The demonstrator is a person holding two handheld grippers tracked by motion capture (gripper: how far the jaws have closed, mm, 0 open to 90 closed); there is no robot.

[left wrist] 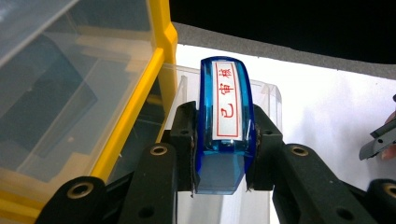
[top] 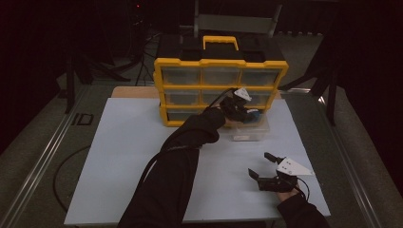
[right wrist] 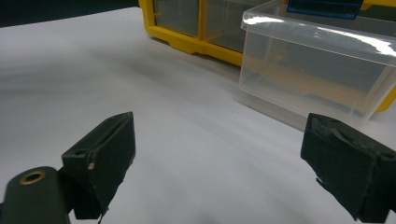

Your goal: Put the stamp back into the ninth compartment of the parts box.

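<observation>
The blue stamp (left wrist: 223, 126) is pinched by its 2 sides in the left gripper (left wrist: 223, 154) above the clear drawer (left wrist: 271, 93), apparently for dropping in, while the right gripper (top: 266, 167) is kept spread, empty, aside on the table (top: 123, 156).

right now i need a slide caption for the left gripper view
Left gripper shut on a blue stamp above a clear bin beside the yellow organizer.
</observation>
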